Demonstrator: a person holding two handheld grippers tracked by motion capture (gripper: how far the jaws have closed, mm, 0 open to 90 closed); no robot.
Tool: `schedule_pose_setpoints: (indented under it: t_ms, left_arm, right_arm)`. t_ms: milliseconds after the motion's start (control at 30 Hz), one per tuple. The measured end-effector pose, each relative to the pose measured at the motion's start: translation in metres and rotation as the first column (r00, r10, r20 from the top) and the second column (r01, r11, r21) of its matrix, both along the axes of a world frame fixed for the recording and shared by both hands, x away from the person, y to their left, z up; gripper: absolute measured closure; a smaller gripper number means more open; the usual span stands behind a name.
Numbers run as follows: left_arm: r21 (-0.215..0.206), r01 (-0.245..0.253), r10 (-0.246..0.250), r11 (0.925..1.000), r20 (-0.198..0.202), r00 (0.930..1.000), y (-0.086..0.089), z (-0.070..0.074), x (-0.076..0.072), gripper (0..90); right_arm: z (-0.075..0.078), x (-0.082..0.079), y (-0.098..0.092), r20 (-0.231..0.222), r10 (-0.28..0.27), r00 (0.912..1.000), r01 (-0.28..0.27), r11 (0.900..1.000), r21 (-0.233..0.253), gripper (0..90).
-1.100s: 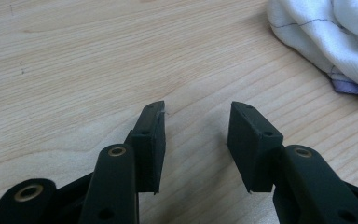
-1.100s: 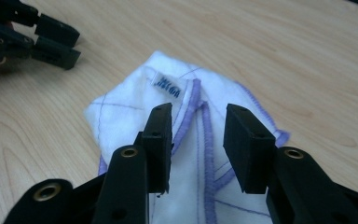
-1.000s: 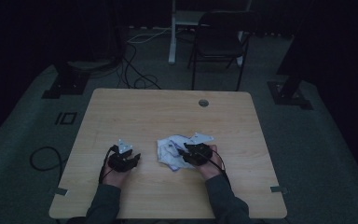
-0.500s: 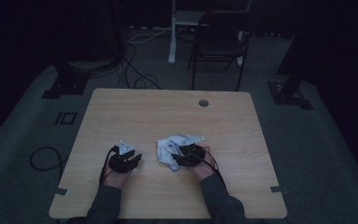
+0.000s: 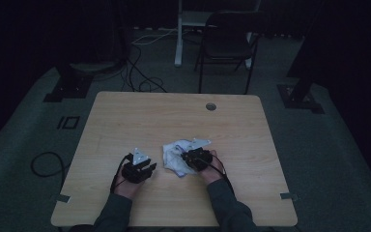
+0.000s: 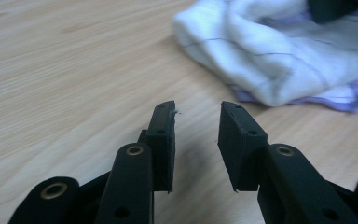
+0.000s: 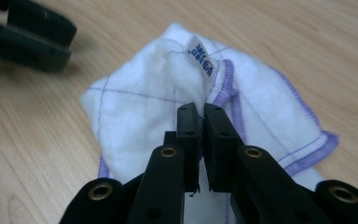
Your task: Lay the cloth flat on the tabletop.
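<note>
A crumpled white cloth with purple stitching (image 5: 173, 155) lies on the wooden table (image 5: 174, 116) near its front middle. My right gripper (image 5: 187, 157) rests on the cloth's right side. In the right gripper view its jaws (image 7: 199, 109) are shut on a raised fold of the cloth (image 7: 140, 93), just below a small printed label (image 7: 202, 53). My left gripper (image 5: 148, 168) sits on the table left of the cloth, apart from it. Its jaws (image 6: 196, 112) stand open with bare wood between them, and the cloth (image 6: 270, 60) lies just ahead to the right.
A round cable hole (image 5: 211, 106) sits near the table's far edge. Beyond the table stand a dark chair (image 5: 227, 43), a white post (image 5: 178, 34) and loose cables (image 5: 140, 72) on the floor. Black stand bases flank the table at both sides.
My right gripper has slid a little to the left over the cloth, which is now bunched more tightly. The left gripper has stayed in place.
</note>
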State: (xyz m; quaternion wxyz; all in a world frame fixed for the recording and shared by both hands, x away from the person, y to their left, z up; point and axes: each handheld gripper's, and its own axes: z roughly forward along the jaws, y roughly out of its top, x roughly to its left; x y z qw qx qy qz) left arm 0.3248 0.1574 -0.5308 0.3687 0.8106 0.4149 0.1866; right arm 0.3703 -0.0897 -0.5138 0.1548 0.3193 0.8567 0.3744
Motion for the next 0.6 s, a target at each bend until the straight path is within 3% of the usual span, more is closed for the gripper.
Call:
schedule_pose_setpoints:
  t_ms: [167, 233, 400, 600]
  left_arm:
    - [-0.006, 0.052, -0.052, 0.9987, 0.006, 0.9987, -0.013, 0.002, -0.004, 67.9]
    - [-0.024, 0.101, -0.1, 0.9946, 0.018, 0.9948, -0.025, 0.006, -0.009, 73.5]
    - [-0.046, 0.143, -0.143, 0.9886, 0.021, 0.9896, -0.038, 0.008, -0.014, 77.5]
    - [-0.037, 0.217, -0.217, 0.9755, 0.004, 0.9762, -0.063, 0.001, -0.016, 74.8]
  right_arm:
    - [0.005, 0.002, -0.002, 0.02, -0.014, 0.9997, 0.014, 1.0, 0.0, 86.8]
    - [0.008, 0.004, -0.003, 0.025, -0.022, 0.9994, 0.022, 1.0, 0.002, 86.9]
    - [0.008, 0.005, -0.005, 0.025, -0.034, 0.9991, 0.034, 0.999, 0.007, 86.9]
    - [0.009, 0.005, -0.005, 0.023, -0.036, 0.9991, 0.036, 0.999, 0.008, 86.9]
